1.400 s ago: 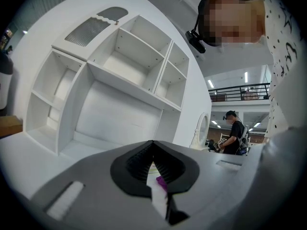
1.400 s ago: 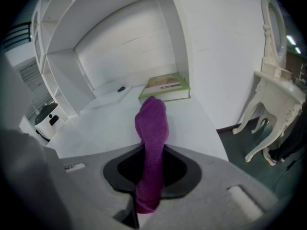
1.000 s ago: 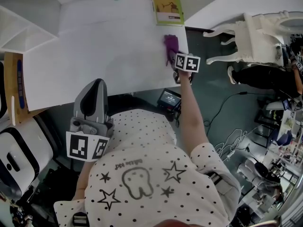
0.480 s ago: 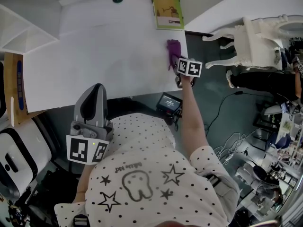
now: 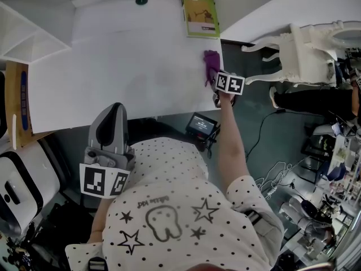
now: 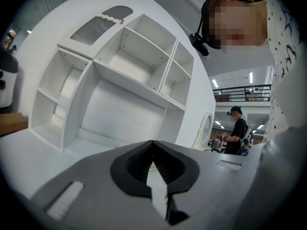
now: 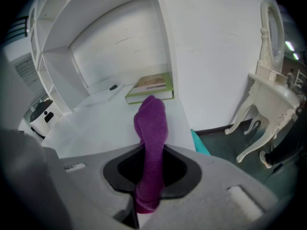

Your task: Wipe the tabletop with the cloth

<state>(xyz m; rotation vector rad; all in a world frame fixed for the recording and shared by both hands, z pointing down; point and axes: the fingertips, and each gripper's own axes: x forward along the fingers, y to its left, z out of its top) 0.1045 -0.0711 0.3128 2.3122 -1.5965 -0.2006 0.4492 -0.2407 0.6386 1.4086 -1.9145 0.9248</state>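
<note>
Our right claw (image 7: 152,176) clamps the cloth (image 7: 151,123) at the table (image 5: 124,61) edge; wiping there, it could perhaps drop off. Our left claw (image 6: 153,169) is closed and empty.

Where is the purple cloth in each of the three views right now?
Head view: purple cloth at the right edge of the white tabletop, nearer the person than the green book.
Left gripper view: not in it.
Right gripper view: centre, clamped in the right claw, its free end toward the book.
Shared landmark: the green book, top centre in the head view, just beyond the cloth in the right gripper view.
</note>
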